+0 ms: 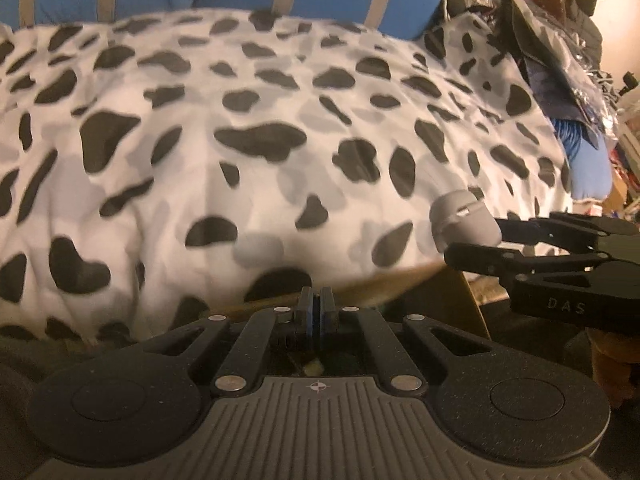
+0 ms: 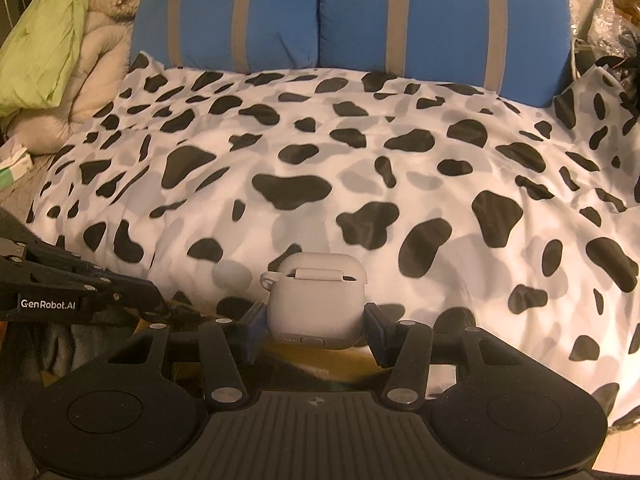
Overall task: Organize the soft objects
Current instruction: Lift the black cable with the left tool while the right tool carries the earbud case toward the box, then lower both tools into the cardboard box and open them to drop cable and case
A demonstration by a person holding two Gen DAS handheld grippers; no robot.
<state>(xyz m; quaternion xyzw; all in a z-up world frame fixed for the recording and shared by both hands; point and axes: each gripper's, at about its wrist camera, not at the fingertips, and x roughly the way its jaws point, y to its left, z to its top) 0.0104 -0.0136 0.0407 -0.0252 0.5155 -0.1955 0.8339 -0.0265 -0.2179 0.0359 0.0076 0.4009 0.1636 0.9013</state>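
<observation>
Right gripper (image 2: 316,326): jaws part-way apart, pads clamped on both sides of a grey earbud case (image 2: 316,304), which sits upright between them, loop on its left. Left gripper (image 1: 316,314): jaws fully together, nothing between them; it appears at the left edge of the right wrist view. Both grippers sit over the near edge of a cow-print duvet (image 2: 360,168). Two blue striped pillows (image 2: 360,12) lie beyond the duvet. Green and beige bedding (image 2: 52,40) is piled to the left.

Grey earbud case (image 2: 316,300), small boxes (image 2: 14,162), crinkled plastic bags (image 1: 560,40)
</observation>
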